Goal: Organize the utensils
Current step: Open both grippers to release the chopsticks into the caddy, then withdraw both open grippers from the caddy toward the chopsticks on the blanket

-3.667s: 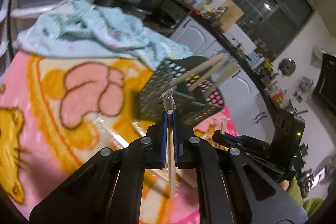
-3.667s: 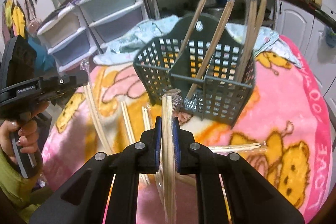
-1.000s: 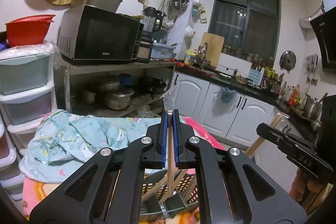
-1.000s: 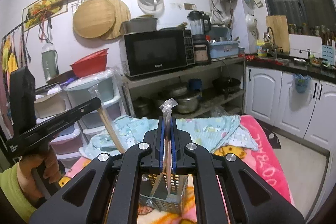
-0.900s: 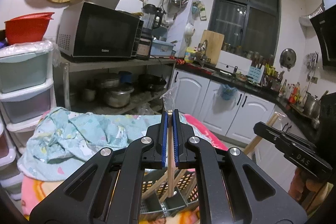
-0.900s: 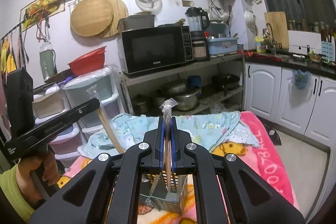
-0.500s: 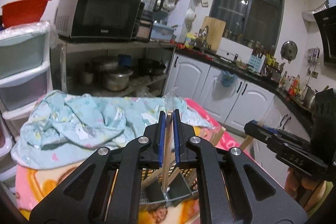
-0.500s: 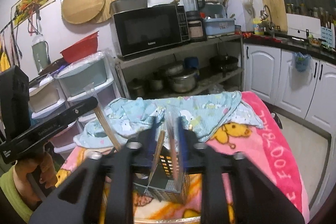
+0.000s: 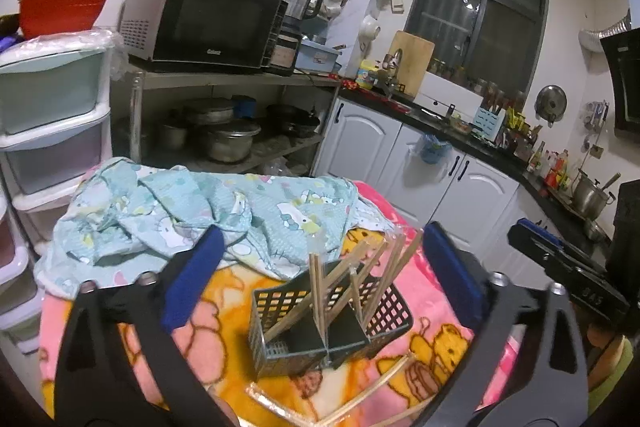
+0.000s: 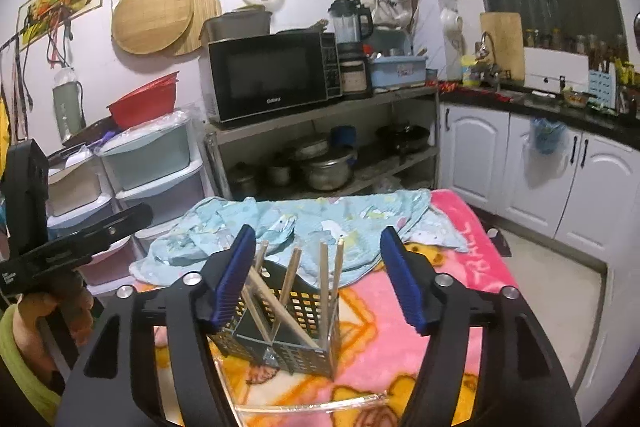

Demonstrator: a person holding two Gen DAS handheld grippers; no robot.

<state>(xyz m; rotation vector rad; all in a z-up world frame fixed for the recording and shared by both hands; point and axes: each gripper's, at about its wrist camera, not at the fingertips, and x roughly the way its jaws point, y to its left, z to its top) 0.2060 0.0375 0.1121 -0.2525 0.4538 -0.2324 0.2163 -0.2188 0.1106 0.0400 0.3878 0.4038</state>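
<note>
Kitchen shelves and cabinets ring a tabletop [image 10: 476, 291] under a pink cartoon blanket. At its middle stands the dark slotted caddy [image 9: 320, 331], wrapped chopsticks [image 9: 318, 291] leaning in its compartments. More wrapped pairs [image 9: 360, 399] lie just before it. Left tool [image 9: 320, 279] and right tool [image 10: 320, 275] hover above, jaws opening, empty. Dipping lower could snag the leaning sticks and tip the caddy.

microwave [image 10: 272, 79] brand, seemingly "Galanz"
</note>
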